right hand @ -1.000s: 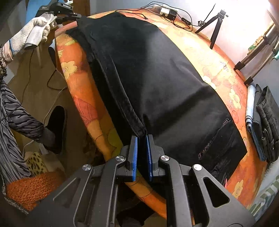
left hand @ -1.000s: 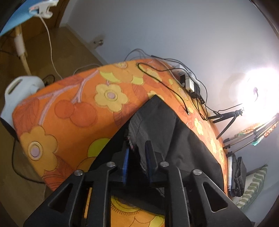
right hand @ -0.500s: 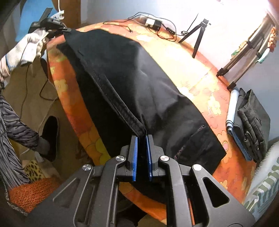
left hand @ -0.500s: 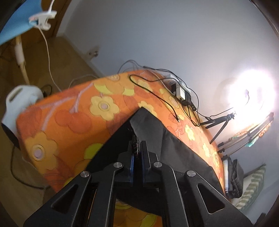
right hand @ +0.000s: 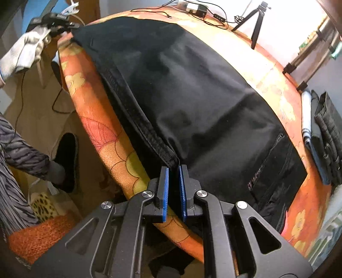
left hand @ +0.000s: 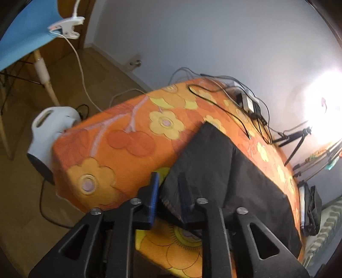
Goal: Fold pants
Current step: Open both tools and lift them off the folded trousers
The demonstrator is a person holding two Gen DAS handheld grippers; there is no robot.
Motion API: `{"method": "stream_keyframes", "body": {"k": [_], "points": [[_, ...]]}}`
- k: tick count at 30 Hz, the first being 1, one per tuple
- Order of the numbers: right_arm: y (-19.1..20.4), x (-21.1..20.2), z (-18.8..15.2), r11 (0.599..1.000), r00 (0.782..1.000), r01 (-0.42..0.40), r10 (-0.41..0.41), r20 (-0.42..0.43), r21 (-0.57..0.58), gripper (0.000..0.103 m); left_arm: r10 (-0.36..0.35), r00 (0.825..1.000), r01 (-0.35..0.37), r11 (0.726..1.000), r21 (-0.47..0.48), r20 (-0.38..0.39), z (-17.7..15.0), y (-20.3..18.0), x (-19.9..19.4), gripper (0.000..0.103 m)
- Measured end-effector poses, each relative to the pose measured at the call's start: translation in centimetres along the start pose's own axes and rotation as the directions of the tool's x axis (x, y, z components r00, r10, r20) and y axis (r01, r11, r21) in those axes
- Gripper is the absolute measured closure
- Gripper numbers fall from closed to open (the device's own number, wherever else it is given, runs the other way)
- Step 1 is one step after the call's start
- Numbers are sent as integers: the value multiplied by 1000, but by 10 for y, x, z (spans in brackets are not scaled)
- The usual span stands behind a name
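Observation:
Black pants [right hand: 192, 85] lie flat along an orange flowered bed cover [right hand: 100, 132], their near side hanging over its edge. My right gripper [right hand: 173, 171] is shut on the thick seam at that near side, towards the waist end with the zip. At the leg end, my left gripper [left hand: 168, 181] has its jaws opening. The frayed hem of the pants [left hand: 224, 171] lies loose between the blue pads [left hand: 154, 192], which no longer press it. In the right wrist view a gloved hand [right hand: 27, 49] holds the left gripper [right hand: 53, 20] at the far corner.
Cables and a power adapter [left hand: 248, 102] lie at the far end of the cover, by a small tripod [left hand: 295, 139]. Folded dark clothes [right hand: 325, 136] are stacked at the right. A white appliance [left hand: 51, 128] stands on the floor. A person's leg and slipper [right hand: 66, 162] are beside the bed.
The left jaws closed tight on the hem half a second ago and have since parted, and that gripper has shifted. The right gripper rose, came back down, and stays shut on the seam.

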State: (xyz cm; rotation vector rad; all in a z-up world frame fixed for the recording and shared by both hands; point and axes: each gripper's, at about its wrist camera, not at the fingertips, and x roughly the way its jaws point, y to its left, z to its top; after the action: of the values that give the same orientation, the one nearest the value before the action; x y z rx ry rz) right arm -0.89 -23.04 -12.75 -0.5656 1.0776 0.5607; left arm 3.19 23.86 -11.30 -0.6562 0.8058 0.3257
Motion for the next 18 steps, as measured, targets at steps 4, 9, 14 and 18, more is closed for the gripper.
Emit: {"method": "stream_keyframes", "body": {"k": [4, 9, 14, 18], "points": [[-1, -8, -9, 999, 999, -33, 33, 20, 28, 83, 0, 999, -1, 1000, 22, 37, 4, -6, -14, 80], [-33, -35, -30, 976, 988, -130, 114, 102, 172, 75, -115, 993, 114, 985, 133, -1, -8, -59, -21, 80], [-106, -61, -59, 904, 983, -106, 31, 183, 413, 64, -225, 969, 244, 928, 282, -97, -37, -135, -18, 72], [-167, -71, -82, 795, 972, -115, -35, 234, 595, 56, -275, 939, 336, 858, 388, -205, -76, -192, -11, 71]]}}
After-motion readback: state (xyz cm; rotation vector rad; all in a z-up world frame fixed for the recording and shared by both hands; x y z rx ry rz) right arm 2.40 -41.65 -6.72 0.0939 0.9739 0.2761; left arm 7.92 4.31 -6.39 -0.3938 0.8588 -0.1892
